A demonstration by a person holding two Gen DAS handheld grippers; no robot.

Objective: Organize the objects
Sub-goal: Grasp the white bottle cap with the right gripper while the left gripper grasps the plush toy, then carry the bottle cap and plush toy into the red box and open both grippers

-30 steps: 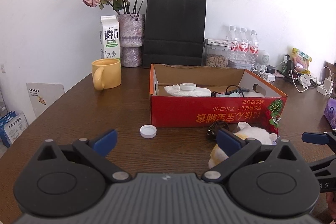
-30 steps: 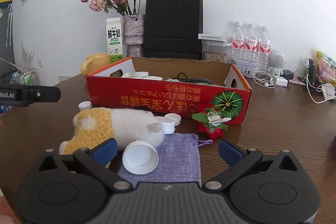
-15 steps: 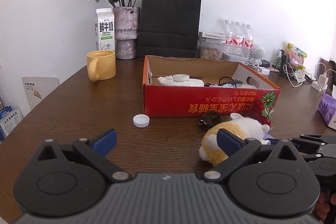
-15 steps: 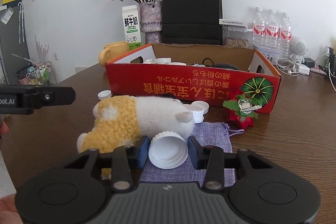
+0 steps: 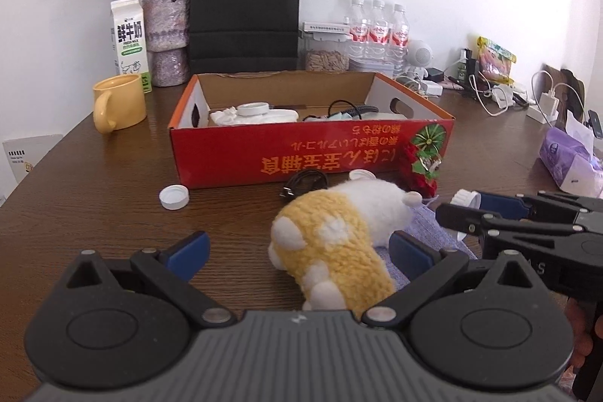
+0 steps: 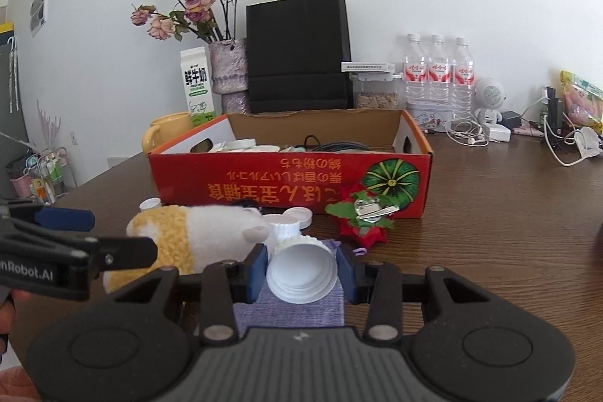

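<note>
My right gripper (image 6: 301, 268) is shut on a big white cap (image 6: 301, 270), its open side tilted toward the camera, over a purple pouch (image 6: 297, 307). A yellow and white plush toy (image 5: 339, 240) lies on the table between the wide open fingers of my left gripper (image 5: 297, 251), with neither pad touching it. The left view shows the right gripper (image 5: 467, 210) at the right with the cap (image 5: 465, 200). Behind stands the red cardboard box (image 5: 309, 157) with white items and a cable inside. The left gripper (image 6: 113, 236) shows at the left beside the plush toy (image 6: 196, 236).
A small white cap (image 5: 173, 196), a coiled black cable (image 5: 305, 181) and a red flower clip (image 6: 361, 217) lie before the box. A yellow mug (image 5: 120, 102), milk carton (image 5: 128, 40), vase, black bag (image 5: 245, 10), water bottles (image 5: 377, 29), chargers and a purple tissue pack (image 5: 565, 157) ring the table.
My right gripper closed on the big white cap a second ago and has kept hold. My left gripper moved right and forward, so the plush toy now lies between its fingers.
</note>
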